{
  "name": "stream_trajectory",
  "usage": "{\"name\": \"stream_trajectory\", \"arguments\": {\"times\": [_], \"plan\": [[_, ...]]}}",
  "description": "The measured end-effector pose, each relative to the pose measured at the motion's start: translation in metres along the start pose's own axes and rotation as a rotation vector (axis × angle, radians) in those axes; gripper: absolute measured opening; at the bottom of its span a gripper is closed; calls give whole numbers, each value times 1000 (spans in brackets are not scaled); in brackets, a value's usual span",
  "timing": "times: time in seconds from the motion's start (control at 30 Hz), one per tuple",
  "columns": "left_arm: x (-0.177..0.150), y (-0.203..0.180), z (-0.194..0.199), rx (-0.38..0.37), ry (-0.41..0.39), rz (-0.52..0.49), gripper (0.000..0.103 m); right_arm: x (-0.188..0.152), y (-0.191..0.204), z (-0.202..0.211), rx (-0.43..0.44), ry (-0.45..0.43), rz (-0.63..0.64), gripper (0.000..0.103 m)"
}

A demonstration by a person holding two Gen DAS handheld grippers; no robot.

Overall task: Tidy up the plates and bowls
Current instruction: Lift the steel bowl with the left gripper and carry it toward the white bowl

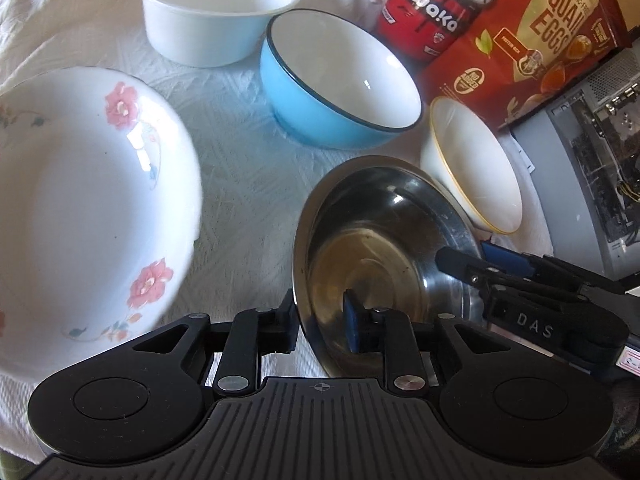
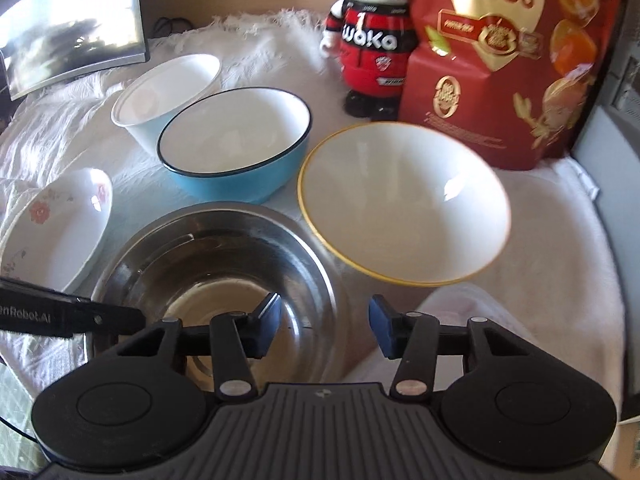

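Steel bowl lower centre on the surface: rigid, light, slick; best taken at the thin rim. Left claw straddles that rim, released. Right claw straddles the opposite rim, unclenched.

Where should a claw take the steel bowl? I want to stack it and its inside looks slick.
Grip the steel bowl by its thin flared rim, one finger inside and one outside, coming from above at the near edge. The wall is too wide to span, and the white gold-rimmed bowl crowds its far right.
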State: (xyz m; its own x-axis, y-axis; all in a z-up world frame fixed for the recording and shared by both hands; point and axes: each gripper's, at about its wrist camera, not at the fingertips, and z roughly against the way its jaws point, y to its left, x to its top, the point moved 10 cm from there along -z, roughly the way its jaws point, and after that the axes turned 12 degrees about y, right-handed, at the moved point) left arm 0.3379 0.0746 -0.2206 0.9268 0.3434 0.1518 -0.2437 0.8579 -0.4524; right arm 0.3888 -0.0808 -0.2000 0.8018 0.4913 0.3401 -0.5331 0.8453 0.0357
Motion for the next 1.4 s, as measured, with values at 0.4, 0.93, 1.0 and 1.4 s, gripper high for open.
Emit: {"name": "stream_trajectory", "arguments": {"times": [0.4,0.93,1.0,1.4], "plan": [[-15,45,27,101,-24,87,23,-1,51,-3,207,66,-6,49],[-1,91,124,135,-227,172,23,43,93,25,232,50,60,52],[0,117,130,171,-241,222,23,54,114,23,251,43,105,52],[10,180,142,319,-282,268,23,77,219,-31,273,94,254,55]]}}
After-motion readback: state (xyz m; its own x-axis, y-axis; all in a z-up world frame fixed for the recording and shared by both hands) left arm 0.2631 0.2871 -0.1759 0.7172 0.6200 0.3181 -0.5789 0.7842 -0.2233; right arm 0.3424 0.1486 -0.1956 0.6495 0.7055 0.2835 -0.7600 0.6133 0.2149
